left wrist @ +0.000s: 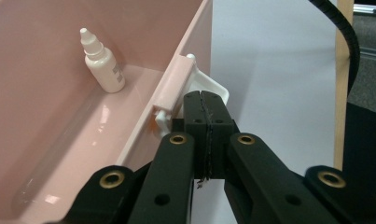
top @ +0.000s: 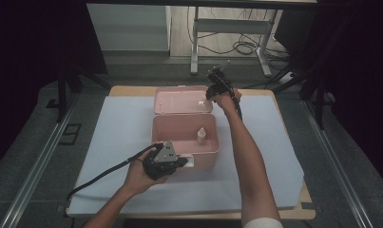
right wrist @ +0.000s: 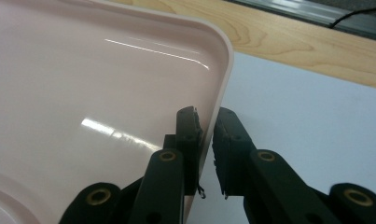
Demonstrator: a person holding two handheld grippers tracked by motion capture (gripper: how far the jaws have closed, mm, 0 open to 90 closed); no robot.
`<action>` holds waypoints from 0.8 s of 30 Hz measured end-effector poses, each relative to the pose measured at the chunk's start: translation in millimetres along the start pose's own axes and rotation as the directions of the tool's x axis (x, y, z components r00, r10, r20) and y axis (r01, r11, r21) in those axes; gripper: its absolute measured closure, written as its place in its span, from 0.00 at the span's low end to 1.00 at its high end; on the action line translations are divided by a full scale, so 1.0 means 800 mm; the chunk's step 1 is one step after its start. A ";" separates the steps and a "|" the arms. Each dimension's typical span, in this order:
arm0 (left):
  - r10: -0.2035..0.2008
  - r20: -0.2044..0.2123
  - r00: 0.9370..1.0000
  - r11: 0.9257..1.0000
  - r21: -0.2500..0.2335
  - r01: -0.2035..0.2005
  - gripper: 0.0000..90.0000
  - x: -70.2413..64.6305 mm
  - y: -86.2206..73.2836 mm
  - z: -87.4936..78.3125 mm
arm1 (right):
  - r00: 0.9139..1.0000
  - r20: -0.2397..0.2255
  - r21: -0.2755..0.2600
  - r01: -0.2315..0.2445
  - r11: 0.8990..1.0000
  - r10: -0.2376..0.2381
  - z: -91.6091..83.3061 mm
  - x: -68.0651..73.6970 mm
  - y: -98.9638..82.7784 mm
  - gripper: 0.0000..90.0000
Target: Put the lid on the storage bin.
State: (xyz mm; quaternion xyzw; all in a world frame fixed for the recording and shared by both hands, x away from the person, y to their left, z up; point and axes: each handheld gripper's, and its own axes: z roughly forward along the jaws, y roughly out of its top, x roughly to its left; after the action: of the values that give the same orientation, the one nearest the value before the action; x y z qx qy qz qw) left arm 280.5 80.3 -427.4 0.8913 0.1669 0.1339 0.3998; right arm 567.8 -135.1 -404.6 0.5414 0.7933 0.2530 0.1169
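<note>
While the left gripper (left wrist: 205, 100), jaws fully closed with nothing between them, rests beside the latch (left wrist: 174, 88) to steady the pink box (top: 185, 156) on the mat (top: 118, 142), the right gripper (right wrist: 206, 122) straddles the lid (right wrist: 106, 93) rim, its jaws narrowly apart, apparently to swing the lid. A bottle (left wrist: 102, 63) stands inside.

- The high view is dim and slightly soft; its edges sink into near-black.
- The white table cover (top: 132, 142) is the brightest area there, evenly lit from above.
- White glare streaks cross the pink lid (right wrist: 106, 93).
- Both gripper views are sharp up close, softer beyond.
</note>
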 end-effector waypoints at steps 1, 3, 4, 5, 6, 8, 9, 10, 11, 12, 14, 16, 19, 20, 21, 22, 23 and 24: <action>0.002 -0.002 1.000 1.000 0.002 -0.002 1.00 -0.001 0.000 0.001 | 1.000 0.003 -0.003 0.004 1.000 -0.004 -0.001 0.001 0.000 0.91; 0.006 -0.004 1.000 1.000 0.006 -0.006 1.00 -0.001 0.001 0.001 | 1.000 0.008 -0.017 0.006 1.000 -0.006 -0.005 0.002 0.000 0.91; 0.006 -0.003 1.000 1.000 0.007 -0.006 1.00 -0.002 0.001 0.001 | 1.000 0.009 -0.020 0.011 1.000 -0.011 -0.007 0.003 0.000 0.91; 0.007 -0.002 1.000 1.000 0.008 -0.007 1.00 -0.002 0.001 0.001 | 1.000 0.010 -0.026 0.014 1.000 -0.014 -0.008 0.003 0.000 0.91; 0.007 -0.002 1.000 1.000 0.008 -0.007 1.00 -0.002 0.001 0.001 | 1.000 0.011 -0.033 0.017 0.999 -0.017 -0.010 0.003 -0.001 0.91; 0.007 -0.001 1.000 1.000 0.009 -0.007 1.00 -0.003 0.001 0.001 | 1.000 0.017 -0.048 0.023 0.999 -0.023 -0.014 0.005 -0.001 0.92; 0.007 -0.001 1.000 1.000 0.010 -0.007 1.00 -0.003 0.001 0.001 | 0.999 0.022 -0.054 0.028 0.998 -0.027 -0.016 0.006 -0.001 0.92; 0.006 -0.001 1.000 1.000 0.010 -0.006 1.00 -0.003 0.001 0.001 | 0.999 0.029 -0.064 0.033 0.997 -0.032 -0.018 0.008 -0.001 0.92; 0.007 0.000 1.000 1.000 0.011 -0.007 1.00 -0.003 0.001 0.001 | 0.999 0.032 -0.073 0.035 0.997 -0.033 -0.019 0.008 -0.001 0.92; 0.006 0.001 1.000 1.000 0.011 -0.006 1.00 -0.003 0.001 0.001 | 0.999 0.035 -0.080 0.038 0.996 -0.035 -0.022 0.009 -0.001 0.92; 0.004 0.003 1.000 1.000 0.011 -0.004 1.00 -0.002 0.001 0.000 | 0.999 0.037 -0.098 0.039 0.994 -0.035 -0.026 0.010 -0.001 0.92; 0.003 0.004 1.000 1.000 0.012 -0.003 1.00 -0.002 0.001 0.000 | 0.998 0.041 -0.113 0.046 0.993 -0.042 -0.030 0.010 -0.001 0.93; -0.001 0.006 1.000 1.000 0.008 0.001 1.00 -0.001 0.001 0.001 | 0.998 0.045 -0.138 0.050 0.989 -0.044 -0.036 0.011 -0.002 0.93; -0.001 0.007 1.000 1.000 0.009 0.001 1.00 -0.001 0.001 0.001 | 0.998 0.042 -0.146 0.047 0.988 -0.041 -0.038 0.011 -0.002 0.93; -0.001 0.008 1.000 1.000 0.009 0.001 1.00 -0.001 0.001 0.001 | 0.998 0.043 -0.153 0.048 0.987 -0.042 -0.040 0.011 -0.003 0.93; -0.002 0.009 1.000 1.000 0.010 0.002 1.00 -0.001 0.001 0.001 | 0.998 0.043 -0.162 0.047 0.986 -0.040 -0.042 0.012 -0.003 0.93; -0.001 0.009 1.000 1.000 0.010 0.001 1.00 -0.001 0.001 0.001 | 0.998 0.043 -0.171 0.051 0.984 -0.044 -0.044 0.012 -0.004 0.93; -0.001 0.008 1.000 1.000 0.009 0.001 1.00 -0.001 0.001 0.001 | 0.998 0.045 -0.179 0.053 0.982 -0.045 -0.047 0.012 -0.004 0.93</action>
State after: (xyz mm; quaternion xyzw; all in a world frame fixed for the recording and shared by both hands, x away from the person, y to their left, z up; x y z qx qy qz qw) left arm 279.9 78.8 -427.0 0.8936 0.1665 0.1292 0.3963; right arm 544.0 -137.5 -374.2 0.5139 0.7776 0.3096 0.1880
